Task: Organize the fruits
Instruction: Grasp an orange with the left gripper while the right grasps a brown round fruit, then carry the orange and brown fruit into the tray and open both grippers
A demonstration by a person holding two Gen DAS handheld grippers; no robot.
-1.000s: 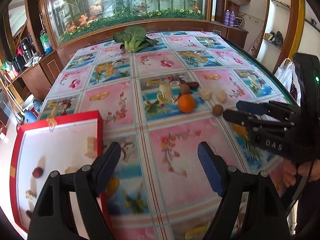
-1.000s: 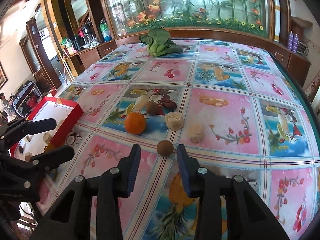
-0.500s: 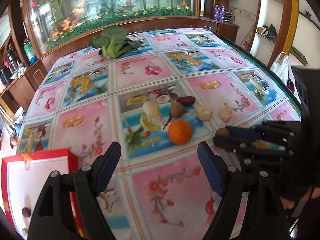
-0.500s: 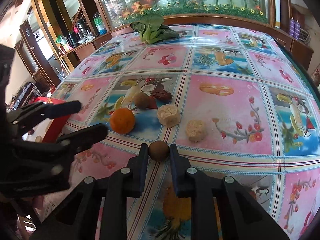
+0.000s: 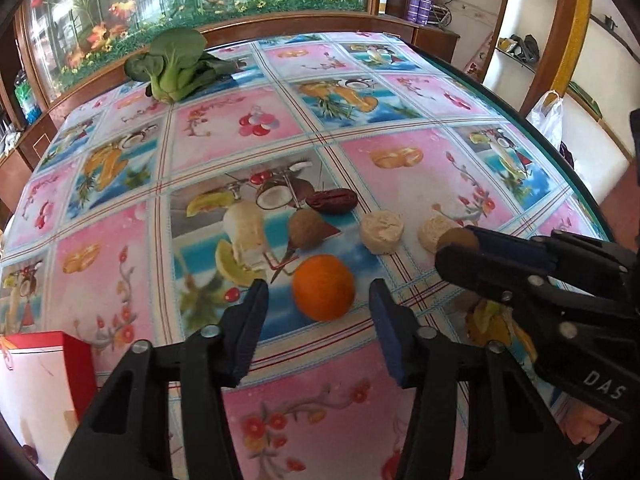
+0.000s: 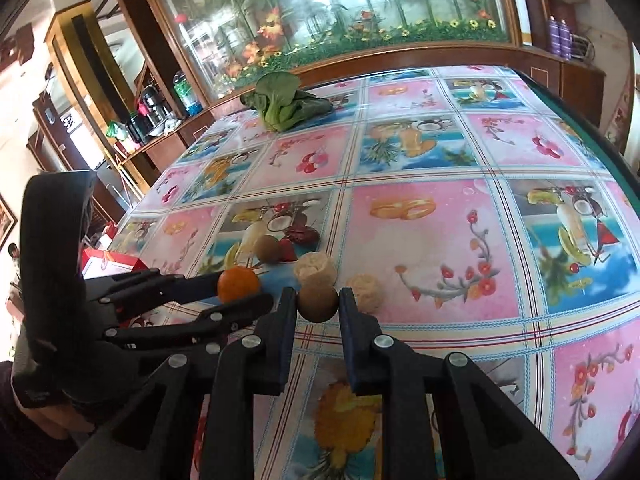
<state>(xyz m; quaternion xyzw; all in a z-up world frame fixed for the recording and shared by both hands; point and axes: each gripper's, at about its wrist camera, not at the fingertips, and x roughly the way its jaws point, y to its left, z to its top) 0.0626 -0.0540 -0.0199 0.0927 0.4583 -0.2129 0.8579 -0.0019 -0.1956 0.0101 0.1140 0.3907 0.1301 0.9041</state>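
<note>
On the tablecloth (image 5: 224, 128), near its front edge, we see the right gripper (image 6: 318, 304) clamped on a small brown fruit (image 6: 317, 303). Left gripper (image 5: 318, 312) gapes wide (nothing held), straddling the orange (image 5: 323, 287).

Both the left gripper (image 5: 318, 300) and right gripper (image 6: 318, 304) are black plastic, blue-padded, silver-screwed, one marked "DAS".

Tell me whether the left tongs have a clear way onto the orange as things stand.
Probably yes. The left tongs are open with the orange just ahead between the tips, nothing between; the right tongs, shut on a small brown fruit, sit off to the side.
</note>
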